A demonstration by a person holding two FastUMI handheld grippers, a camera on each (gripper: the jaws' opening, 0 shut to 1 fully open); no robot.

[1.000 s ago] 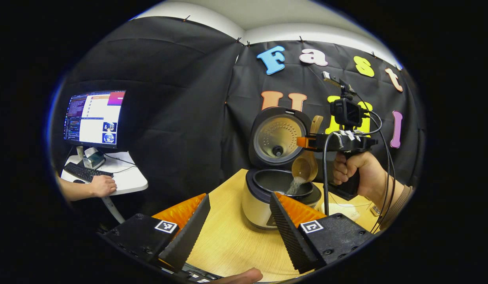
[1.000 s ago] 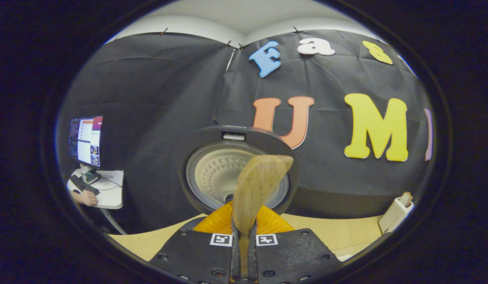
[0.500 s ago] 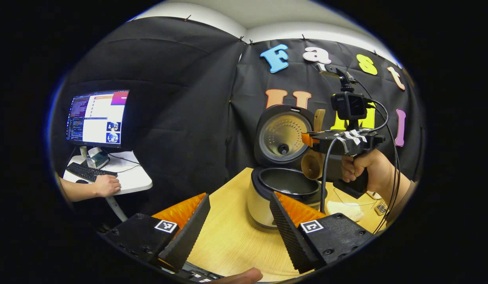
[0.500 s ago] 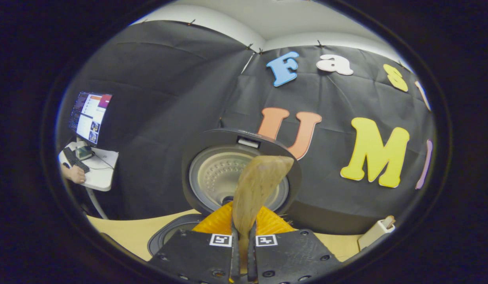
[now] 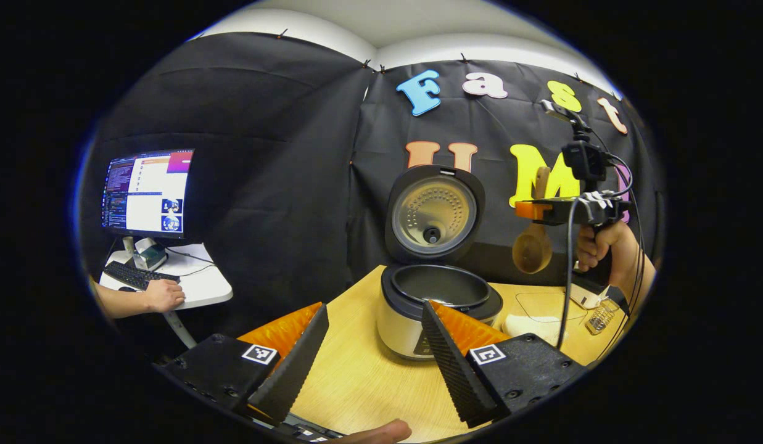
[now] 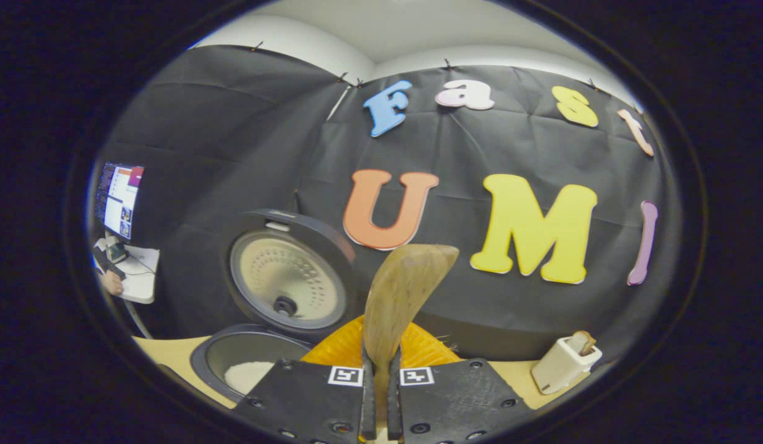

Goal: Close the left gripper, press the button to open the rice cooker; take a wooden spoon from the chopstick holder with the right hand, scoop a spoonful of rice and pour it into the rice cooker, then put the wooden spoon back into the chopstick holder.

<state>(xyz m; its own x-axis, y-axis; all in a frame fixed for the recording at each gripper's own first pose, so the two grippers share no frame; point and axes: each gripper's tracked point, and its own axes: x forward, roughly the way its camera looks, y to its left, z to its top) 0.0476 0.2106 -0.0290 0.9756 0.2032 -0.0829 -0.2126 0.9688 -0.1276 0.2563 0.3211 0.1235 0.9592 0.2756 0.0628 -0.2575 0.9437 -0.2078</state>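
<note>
The rice cooker (image 5: 412, 324) stands open on the wooden table (image 5: 356, 382), its lid (image 5: 432, 213) raised. My left gripper (image 5: 374, 308) is open just in front of it, holding nothing. To the cooker's right, a hand holds my right gripper (image 5: 528, 209) in the air, shut on the wooden spoon (image 5: 532, 250), whose bowl hangs down. In the right gripper view, that gripper (image 6: 381, 361) clamps the spoon (image 6: 406, 290), which sticks upward. White rice lies in the cooker's pot (image 6: 245, 373). The white chopstick holder (image 6: 565, 370) stands at the right.
A clear container (image 5: 541, 311) with something white and a small wire object (image 5: 600, 317) sit on the table right of the cooker. At the left, a monitor (image 5: 148, 191) stands on a side desk, where a person's hand (image 5: 162, 296) rests at a keyboard.
Rice was pouring from the spoon into the pot; that has stopped. The right gripper has carried the spoon up and to the right, away from the cooker. The left gripper stayed open.
</note>
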